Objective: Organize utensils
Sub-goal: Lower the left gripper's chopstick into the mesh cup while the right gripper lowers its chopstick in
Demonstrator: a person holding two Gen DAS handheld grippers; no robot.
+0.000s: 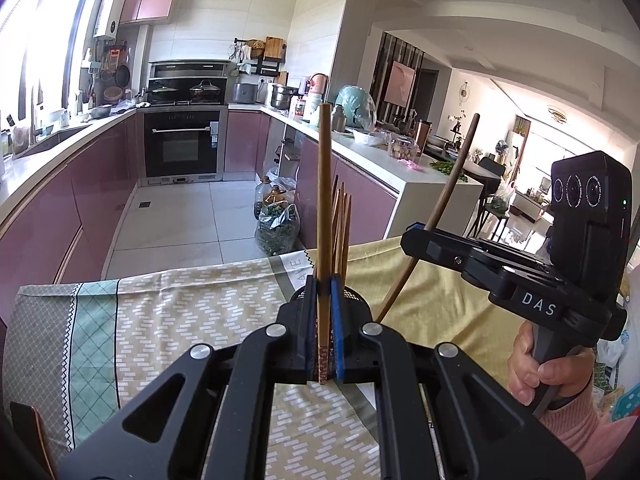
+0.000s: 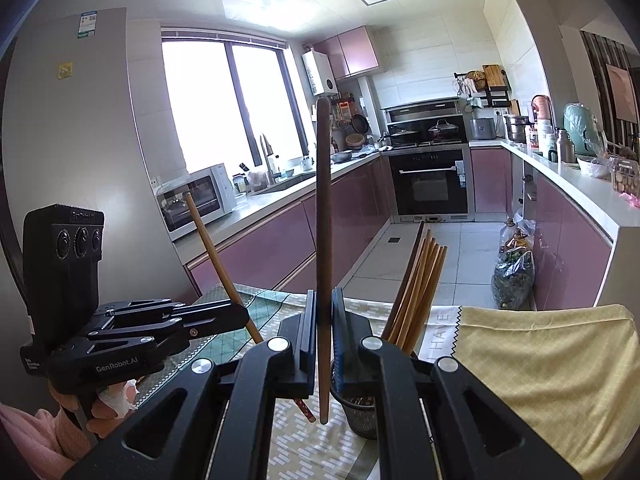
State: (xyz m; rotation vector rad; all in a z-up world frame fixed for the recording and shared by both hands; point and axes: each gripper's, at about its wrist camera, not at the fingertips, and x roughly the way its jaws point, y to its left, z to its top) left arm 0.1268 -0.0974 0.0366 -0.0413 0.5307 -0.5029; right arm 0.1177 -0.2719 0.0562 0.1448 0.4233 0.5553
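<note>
My left gripper (image 1: 323, 280) is shut on a light wooden chopstick (image 1: 324, 200), which stands upright with its patterned tip hanging just below the pads. Right behind it stands a dark mesh holder (image 1: 356, 295) with several chopsticks (image 1: 342, 224) in it. To the right, my right gripper (image 1: 416, 240) is shut on a dark brown chopstick (image 1: 452, 184) that leans right. In the right wrist view the right gripper (image 2: 323, 296) grips the dark chopstick (image 2: 323, 200) upright, just left of the holder (image 2: 360, 416) and its chopsticks (image 2: 420, 280). The left gripper (image 2: 240, 314) holds the light chopstick (image 2: 212, 248) at the left.
The holder stands on a table under a patterned cloth (image 1: 180, 312) with a yellow section (image 2: 520, 352). Beyond the table edge lies the kitchen floor with bags of greens (image 1: 276, 228). A person's hand (image 1: 536, 372) holds the right gripper's handle. A fridge (image 2: 80, 140) stands at the left.
</note>
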